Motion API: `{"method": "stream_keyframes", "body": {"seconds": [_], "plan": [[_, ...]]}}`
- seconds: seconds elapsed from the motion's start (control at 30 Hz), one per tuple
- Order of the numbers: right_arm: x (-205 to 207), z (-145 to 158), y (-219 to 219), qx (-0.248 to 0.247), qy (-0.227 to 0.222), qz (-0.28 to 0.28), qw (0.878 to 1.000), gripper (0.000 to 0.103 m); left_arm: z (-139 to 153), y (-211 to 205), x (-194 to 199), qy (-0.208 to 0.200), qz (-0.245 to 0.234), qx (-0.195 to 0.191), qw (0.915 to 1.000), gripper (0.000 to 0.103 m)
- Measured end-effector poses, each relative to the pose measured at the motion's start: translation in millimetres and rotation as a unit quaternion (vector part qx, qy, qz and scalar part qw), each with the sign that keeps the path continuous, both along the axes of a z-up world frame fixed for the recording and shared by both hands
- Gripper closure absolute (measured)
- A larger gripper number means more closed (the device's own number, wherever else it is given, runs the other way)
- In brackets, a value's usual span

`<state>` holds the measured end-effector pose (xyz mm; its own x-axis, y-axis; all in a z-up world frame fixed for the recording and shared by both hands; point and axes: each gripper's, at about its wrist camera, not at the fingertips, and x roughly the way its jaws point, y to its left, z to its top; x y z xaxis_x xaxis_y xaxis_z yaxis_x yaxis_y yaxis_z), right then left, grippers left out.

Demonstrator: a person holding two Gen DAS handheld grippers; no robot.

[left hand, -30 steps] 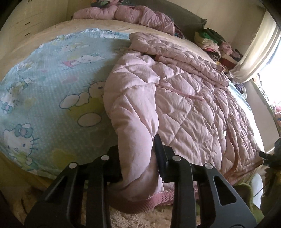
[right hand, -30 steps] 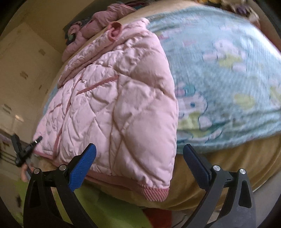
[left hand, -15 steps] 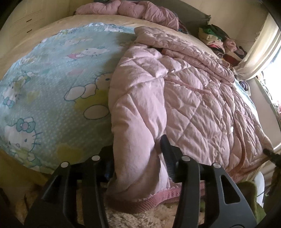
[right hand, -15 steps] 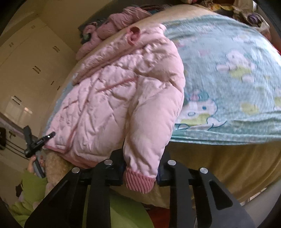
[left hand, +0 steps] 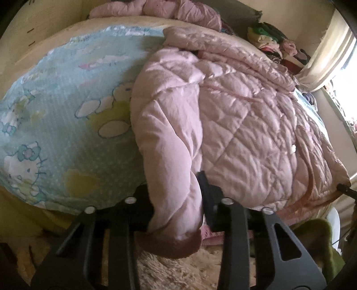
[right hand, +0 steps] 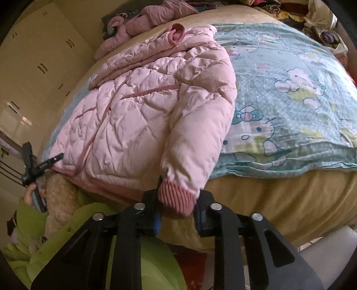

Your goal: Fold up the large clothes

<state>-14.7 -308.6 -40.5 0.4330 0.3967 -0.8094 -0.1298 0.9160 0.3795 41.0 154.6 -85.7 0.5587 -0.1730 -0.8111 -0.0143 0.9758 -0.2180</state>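
Observation:
A pink quilted jacket [left hand: 234,125] [right hand: 133,116] lies spread on the bed, front up, with its hem toward me. One sleeve [left hand: 169,156] hangs over the bed's near edge. My left gripper [left hand: 175,194] straddles it just above the darker cuff [left hand: 174,243]; its jaws are closing and the pads press on the padding. My right gripper [right hand: 177,198] has the other sleeve [right hand: 196,138] by its ribbed cuff [right hand: 176,196]; its jaws are closing too and pinch the cuff.
A blue cartoon-print sheet [left hand: 55,111] [right hand: 290,100] covers the mattress beside the jacket. Another pink garment [left hand: 167,9] lies at the headboard, and stacked clothes [left hand: 272,40] sit by the curtain [left hand: 330,51]. A wardrobe [right hand: 33,67] stands at the left. A green sleeve [right hand: 67,234] fills the lower left.
My right gripper went from wide open around the sleeve end to shut on the ribbed cuff, and it rolled. My left gripper loosened on its sleeve, then tightened again near the cuff.

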Motion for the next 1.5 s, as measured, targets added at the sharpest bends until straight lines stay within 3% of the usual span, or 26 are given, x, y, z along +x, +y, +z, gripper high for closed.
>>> {"method": "stream_keyframes", "body": {"seconds": [0.27,0.63,0.8,1.03,1.3,1.5], "plan": [[1,40,-1,0.034,-0.081,0.009,0.996,0.091,38,1,-5,-0.052,0.001,-0.005,0.9986,0.088],[30,86,-13,0.107,-0.166,-0.013,0.98,0.092,91,0,21,-0.116,0.023,0.009,0.993,0.089],[60,111,-11,0.109,-0.192,-0.017,0.975,0.092,113,-3,41,-0.139,0.029,0.036,0.9892,0.089],[105,146,-13,0.111,-0.229,-0.035,0.967,0.092,140,0,75,-0.168,0.043,0.04,0.9841,0.089],[142,166,-14,0.104,-0.26,-0.056,0.958,0.092,160,-7,108,-0.202,0.063,0.067,0.9751,0.089],[169,175,-15,0.094,-0.274,-0.066,0.955,0.092,169,-10,135,-0.212,0.079,0.066,0.9719,0.089]]}}
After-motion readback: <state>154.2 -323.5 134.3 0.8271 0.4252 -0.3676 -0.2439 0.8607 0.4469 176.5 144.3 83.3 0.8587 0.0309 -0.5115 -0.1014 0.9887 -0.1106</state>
